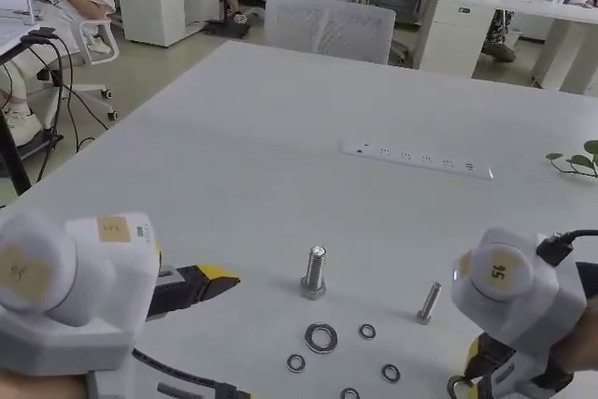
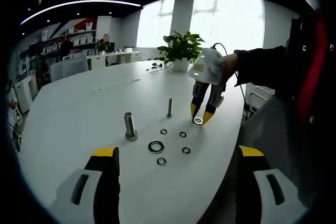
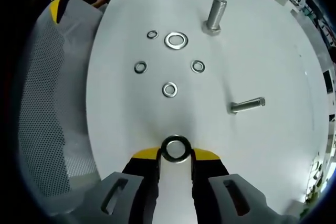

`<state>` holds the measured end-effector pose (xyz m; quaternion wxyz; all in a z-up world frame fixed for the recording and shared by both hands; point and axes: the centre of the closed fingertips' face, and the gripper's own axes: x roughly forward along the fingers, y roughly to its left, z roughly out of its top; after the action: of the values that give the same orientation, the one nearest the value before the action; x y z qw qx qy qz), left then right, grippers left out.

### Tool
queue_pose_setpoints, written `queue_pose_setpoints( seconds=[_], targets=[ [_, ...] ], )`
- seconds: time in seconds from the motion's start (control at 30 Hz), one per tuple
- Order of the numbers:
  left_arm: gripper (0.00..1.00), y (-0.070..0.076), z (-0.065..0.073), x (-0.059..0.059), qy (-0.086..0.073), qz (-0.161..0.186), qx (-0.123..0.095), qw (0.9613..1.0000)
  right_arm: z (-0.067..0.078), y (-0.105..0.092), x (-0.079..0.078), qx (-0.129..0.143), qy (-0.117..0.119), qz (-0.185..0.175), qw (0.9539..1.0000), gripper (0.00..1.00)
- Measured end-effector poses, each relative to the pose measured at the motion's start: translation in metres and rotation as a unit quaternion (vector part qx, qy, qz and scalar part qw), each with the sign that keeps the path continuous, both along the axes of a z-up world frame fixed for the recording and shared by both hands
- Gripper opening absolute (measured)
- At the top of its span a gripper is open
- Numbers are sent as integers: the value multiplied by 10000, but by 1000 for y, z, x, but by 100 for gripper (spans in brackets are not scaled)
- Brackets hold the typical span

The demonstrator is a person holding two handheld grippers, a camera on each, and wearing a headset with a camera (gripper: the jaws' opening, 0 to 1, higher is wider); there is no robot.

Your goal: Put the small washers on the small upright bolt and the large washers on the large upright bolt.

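— Saw what of the gripped washer?
— Saw a plain grey steel ring, flat and smooth, with a dark round hole. Could not size it against the others, so close to the lens.

— Held how?
— Found it pinched by the rim between the yellow-tipped fingers of the right gripper, which were closed on it, with the hole facing the camera. Placed it low, at the near edge of the white tabletop. Could not tell whether touching or just above.

— And just beyond?
— Counted four small washers lying flat, loosely scattered and apart from one another. Noted one large washer among them, broader in the band and shinier.

— Bolts?
— Found the large bolt upright just past the large washer: thick, hex head down on the tabletop, threaded shank bare. Found the small bolt off to one side, well apart: thin, head down too, also bare.

— Left gripper?
— Saw it hovering on the other side of the washers, pointed toward the right gripper, fingers spread wide and holding nothing.

— Farther out?
— Spotted a white power strip lying across the far tabletop. Made out a mesh-backed chair at the far edge and a potted plant at one end.
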<state>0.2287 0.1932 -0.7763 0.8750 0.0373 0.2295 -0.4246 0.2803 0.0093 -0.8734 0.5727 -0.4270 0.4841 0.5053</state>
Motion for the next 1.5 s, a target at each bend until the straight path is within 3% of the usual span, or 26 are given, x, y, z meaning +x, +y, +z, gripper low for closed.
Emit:
queue_pose_setpoints(
  seconds=[0.47,1.2,1.5],
  targets=[
    [92,0,7,6,-90,13,20,10000,15,5,-4,35,9,55,10000,23],
    [91,3,17,19,-295,210,-34,9993,65,33,-6,359,-144,336,9987,23],
    [91,9,24,25,-393,230,-34,9990,87,52,5,477,-333,500,9971,23]
  ],
)
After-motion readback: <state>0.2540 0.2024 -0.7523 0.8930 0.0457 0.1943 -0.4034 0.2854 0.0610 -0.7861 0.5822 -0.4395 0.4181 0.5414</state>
